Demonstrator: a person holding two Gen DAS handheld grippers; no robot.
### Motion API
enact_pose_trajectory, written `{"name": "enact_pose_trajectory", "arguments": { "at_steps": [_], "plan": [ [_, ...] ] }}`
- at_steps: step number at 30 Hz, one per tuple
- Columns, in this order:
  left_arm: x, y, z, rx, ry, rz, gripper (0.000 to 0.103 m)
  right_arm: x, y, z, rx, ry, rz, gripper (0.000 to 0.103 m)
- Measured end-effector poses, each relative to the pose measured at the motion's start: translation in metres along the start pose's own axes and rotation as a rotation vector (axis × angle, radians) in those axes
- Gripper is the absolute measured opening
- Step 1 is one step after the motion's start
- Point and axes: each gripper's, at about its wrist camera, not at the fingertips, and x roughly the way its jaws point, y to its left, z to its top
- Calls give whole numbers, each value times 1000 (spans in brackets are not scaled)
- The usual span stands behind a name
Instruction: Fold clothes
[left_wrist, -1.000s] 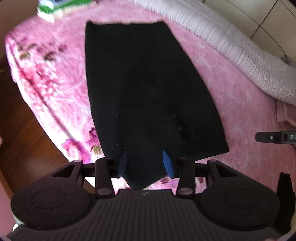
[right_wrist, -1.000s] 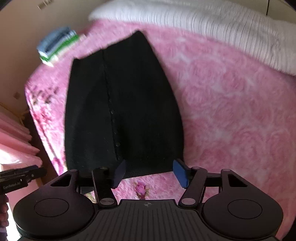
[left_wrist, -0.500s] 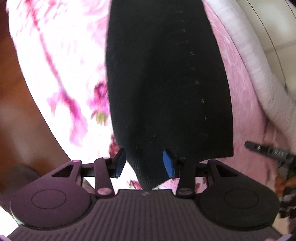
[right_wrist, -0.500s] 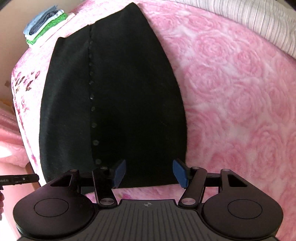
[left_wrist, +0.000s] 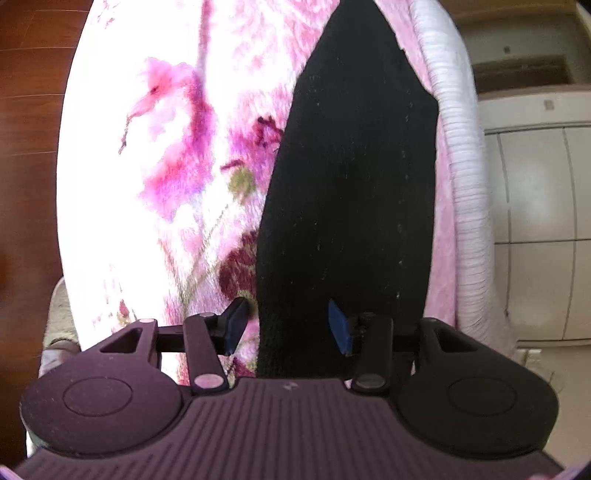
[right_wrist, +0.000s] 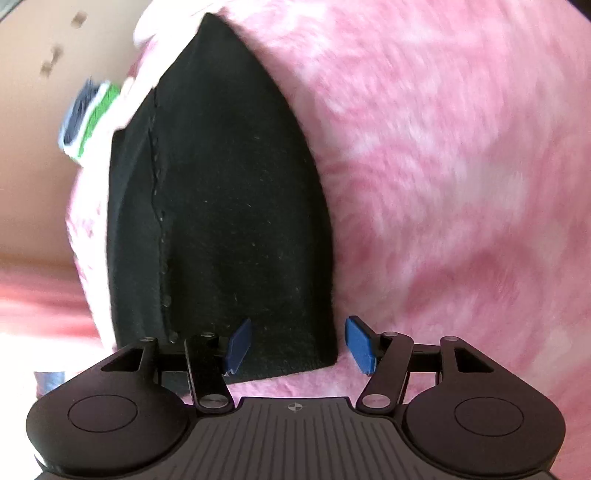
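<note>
The black skirt (left_wrist: 347, 206) lies flat on the pink blanket (right_wrist: 461, 184) of the bed, its near hem at both grippers. The left gripper (left_wrist: 286, 326) stands partly open and has just been widening, with the hem's left corner between its jaws but not pinched. The right gripper (right_wrist: 297, 343) is wide open over the right corner, holding nothing. To fold well, each gripper should probably slide one pad under its corner, close on the full thickness of cloth, then both lift together and carry the hem evenly toward the far edge. No brand, label or writing can be read.
</note>
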Motion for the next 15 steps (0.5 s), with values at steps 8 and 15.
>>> {"name": "enact_pose_trajectory", "arguments": {
  "at_steps": [8, 15],
  "plan": [
    [10, -15, -15, 97, 11, -6, 42, 12, -28, 9, 123, -3, 167, 42],
    [14, -11, -14, 16, -52, -54, 36, 20, -33, 20, 110, 40, 195, 42]
  ]
}}
